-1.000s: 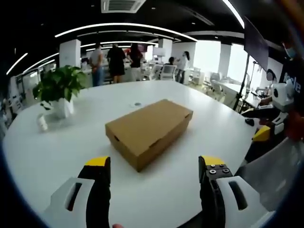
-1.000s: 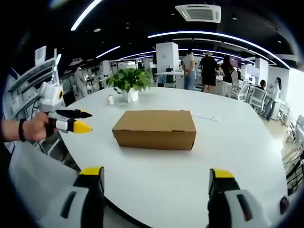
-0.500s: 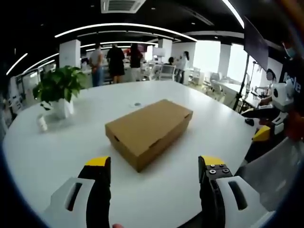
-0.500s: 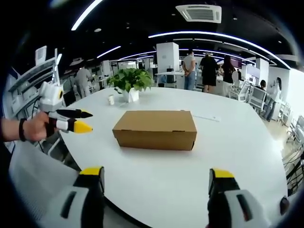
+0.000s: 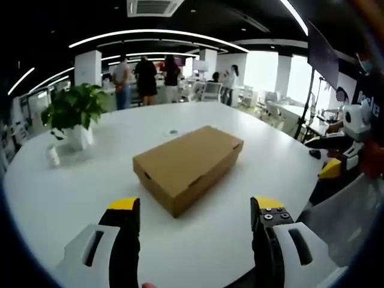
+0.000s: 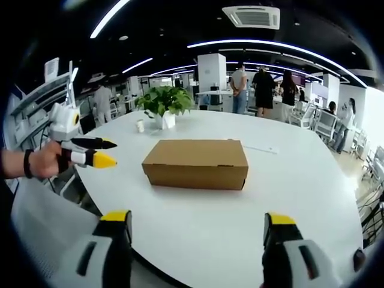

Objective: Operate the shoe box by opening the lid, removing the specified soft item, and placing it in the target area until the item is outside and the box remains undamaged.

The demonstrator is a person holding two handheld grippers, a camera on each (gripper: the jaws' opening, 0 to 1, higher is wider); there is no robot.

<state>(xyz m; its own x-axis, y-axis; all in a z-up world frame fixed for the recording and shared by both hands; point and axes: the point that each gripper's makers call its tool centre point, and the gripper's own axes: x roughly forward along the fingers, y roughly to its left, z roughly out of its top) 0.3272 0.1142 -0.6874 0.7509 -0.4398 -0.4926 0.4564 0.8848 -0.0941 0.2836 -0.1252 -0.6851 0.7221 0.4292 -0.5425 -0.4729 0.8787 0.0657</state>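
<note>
Matt cardboard box (image 5: 188,166), glossy table (image 5: 60,192)

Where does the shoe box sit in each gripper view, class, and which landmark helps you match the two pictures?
Left gripper view: box at centre, lid shut, lying diagonally.
Right gripper view: box at centre, long side facing us.
Shared landmark: the plant on the white table.
</note>
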